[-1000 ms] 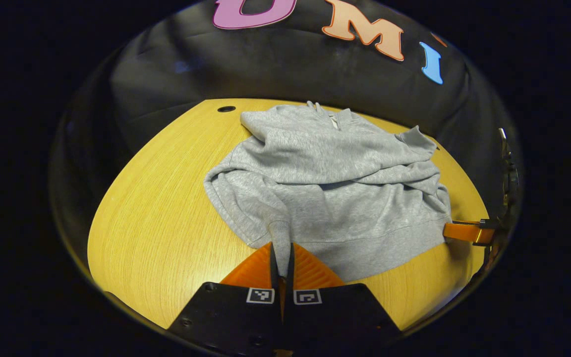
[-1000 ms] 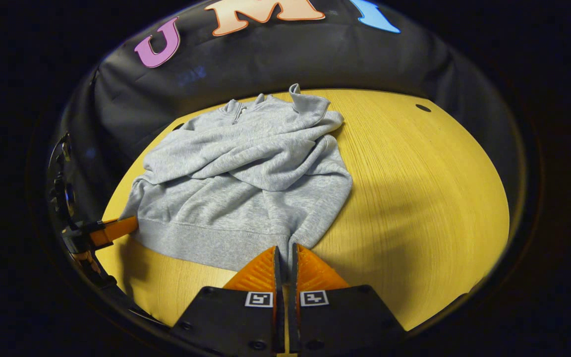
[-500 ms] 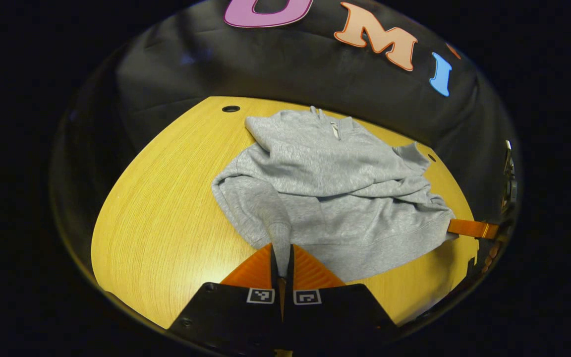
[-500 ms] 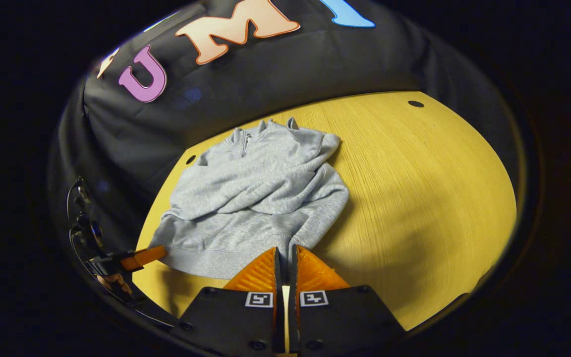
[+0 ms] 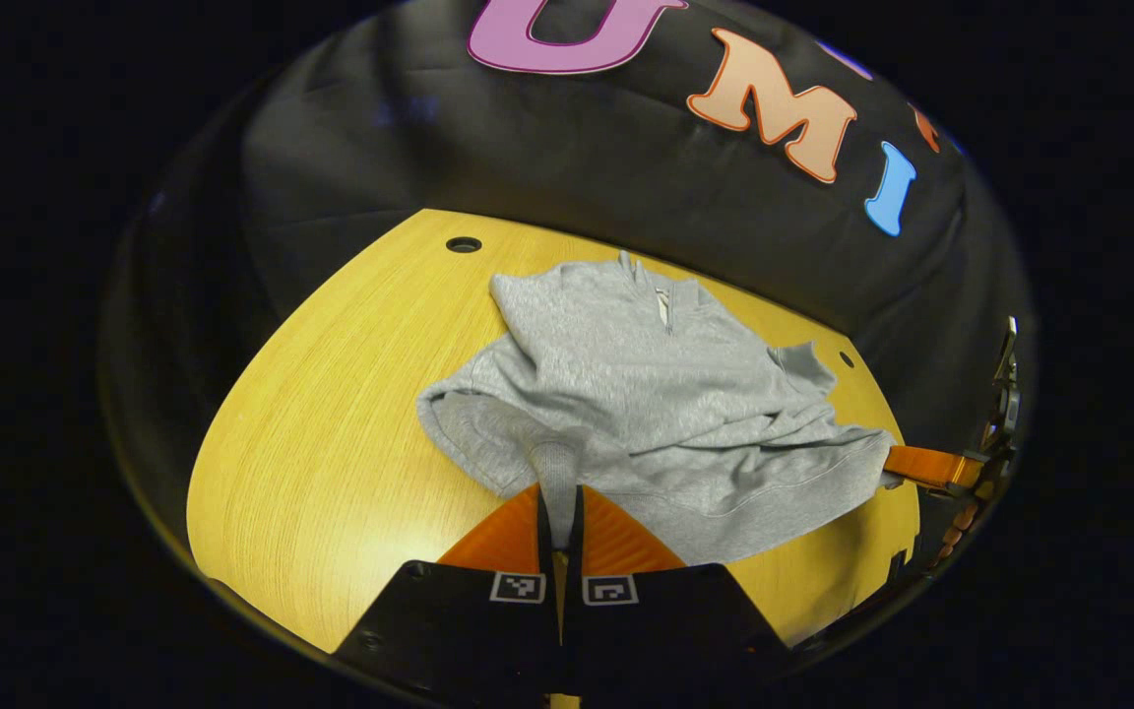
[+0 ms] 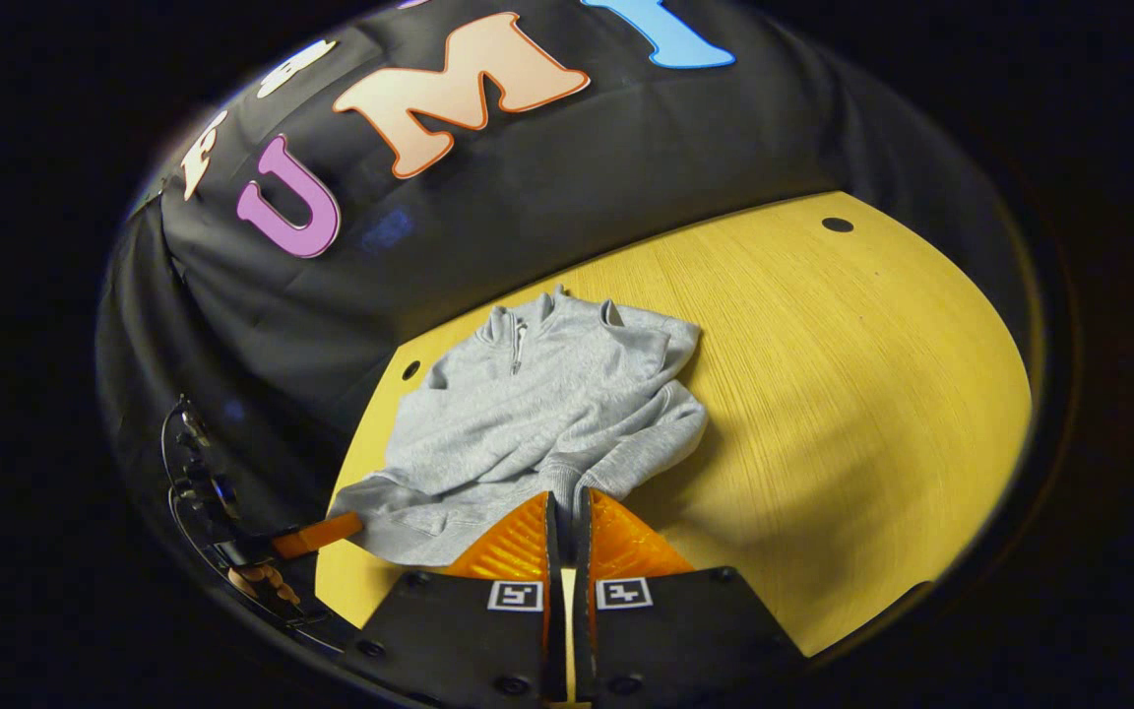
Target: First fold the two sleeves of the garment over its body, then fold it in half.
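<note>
The grey quarter-zip sweatshirt (image 5: 646, 394) lies on the yellow wooden table (image 5: 331, 414), collar toward the booth's black cloth wall (image 5: 547, 148), both sleeves folded across its body, its near hem raised off the wood. The left gripper (image 5: 559, 492) is closed on one hem corner, ribbed fabric pinched between its fingers. The right gripper (image 6: 564, 497) is likewise clamped on the opposite hem corner, and also shows at the sweatshirt's far edge in the left gripper view. Small round holes (image 5: 464, 244) sit near the table's back edge.
</note>
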A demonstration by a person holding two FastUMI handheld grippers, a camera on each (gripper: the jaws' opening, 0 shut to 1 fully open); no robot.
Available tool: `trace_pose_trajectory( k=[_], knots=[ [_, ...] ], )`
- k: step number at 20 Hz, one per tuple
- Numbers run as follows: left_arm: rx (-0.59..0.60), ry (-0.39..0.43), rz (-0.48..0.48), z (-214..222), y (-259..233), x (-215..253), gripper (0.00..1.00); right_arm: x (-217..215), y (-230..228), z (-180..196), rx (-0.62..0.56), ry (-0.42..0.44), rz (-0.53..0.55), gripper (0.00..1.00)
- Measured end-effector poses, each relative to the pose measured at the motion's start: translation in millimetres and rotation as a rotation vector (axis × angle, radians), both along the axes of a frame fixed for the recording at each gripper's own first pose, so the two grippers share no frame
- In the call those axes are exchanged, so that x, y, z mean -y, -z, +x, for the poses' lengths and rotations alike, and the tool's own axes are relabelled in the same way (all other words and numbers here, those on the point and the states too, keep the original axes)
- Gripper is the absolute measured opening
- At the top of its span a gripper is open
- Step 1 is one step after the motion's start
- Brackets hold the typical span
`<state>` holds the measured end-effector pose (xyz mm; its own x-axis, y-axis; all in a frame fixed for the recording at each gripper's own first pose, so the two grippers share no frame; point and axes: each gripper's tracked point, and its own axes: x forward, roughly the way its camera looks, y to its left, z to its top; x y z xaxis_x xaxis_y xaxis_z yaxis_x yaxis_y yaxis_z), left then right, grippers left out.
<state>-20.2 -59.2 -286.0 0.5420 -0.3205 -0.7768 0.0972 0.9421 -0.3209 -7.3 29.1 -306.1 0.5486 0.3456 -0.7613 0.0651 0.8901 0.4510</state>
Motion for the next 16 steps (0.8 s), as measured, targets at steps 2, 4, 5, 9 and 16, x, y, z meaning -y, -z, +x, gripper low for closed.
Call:
trace_pose_trajectory(
  k=[2,4,5,9,16],
  knots=[
    [-0.004,0.006,-0.001,13.3,-3.3,1.0,0.0,-2.9,-3.2,10.8,-0.008,0.012,0.024,0.05],
    [-0.02,0.011,-0.001,26.3,-3.9,2.8,0.0,-4.5,-4.3,21.9,-0.018,0.026,0.044,0.05],
    [-0.019,0.014,0.0,35.1,-5.0,4.1,0.0,-5.1,-4.7,28.1,-0.022,0.035,0.052,0.05],
    [-0.031,0.05,0.017,63.6,-5.7,11.2,0.0,-6.6,-5.8,54.3,-0.045,0.072,0.091,0.05],
    [-0.159,0.048,-0.007,94.8,12.7,18.8,0.0,-12.0,19.1,89.0,-0.17,0.168,0.171,0.05]
  ],
)
